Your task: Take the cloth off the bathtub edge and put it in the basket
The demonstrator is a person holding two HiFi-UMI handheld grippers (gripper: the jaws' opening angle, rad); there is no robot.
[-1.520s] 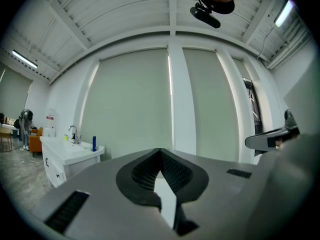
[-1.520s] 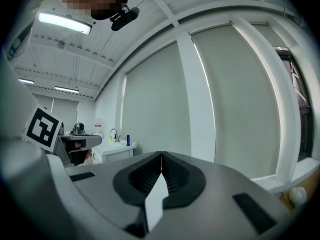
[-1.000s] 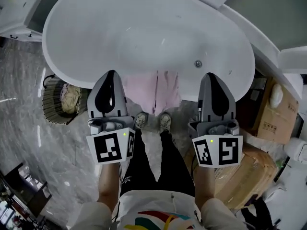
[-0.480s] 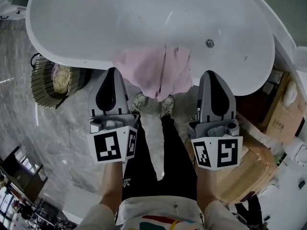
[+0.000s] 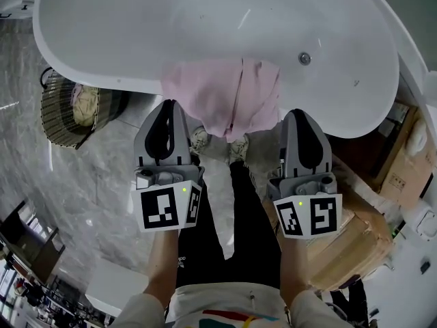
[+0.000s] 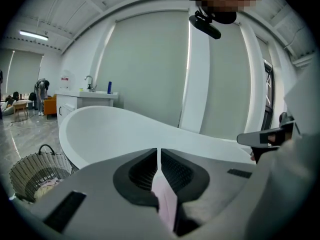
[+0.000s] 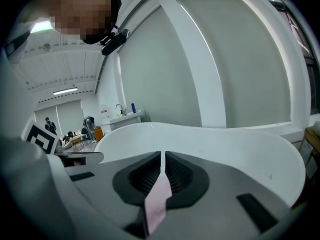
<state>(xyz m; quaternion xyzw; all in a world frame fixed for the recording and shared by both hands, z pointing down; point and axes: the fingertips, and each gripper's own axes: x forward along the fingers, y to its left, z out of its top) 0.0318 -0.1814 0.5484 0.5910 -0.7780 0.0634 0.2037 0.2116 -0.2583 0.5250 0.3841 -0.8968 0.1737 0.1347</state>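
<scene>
Pink cloth (image 5: 225, 98) lies draped over the near rim of the white oval bathtub (image 5: 136, 33). Just beside it, the left tool (image 5: 168, 104) and the right tool (image 5: 301, 113) are both clenched shut, pink showing through each slit. A round woven basket (image 5: 56, 118) stands at left.

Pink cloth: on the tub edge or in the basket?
On the edge: pink cloth drapes over the bathtub rim; basket sits apart.

Under me the grey marble floor (image 5: 89, 183) carries the white bathtub (image 5: 136, 19), a woven basket (image 5: 54, 125) just beside its left end, and cardboard boxes (image 5: 362, 244) on my right.
</scene>
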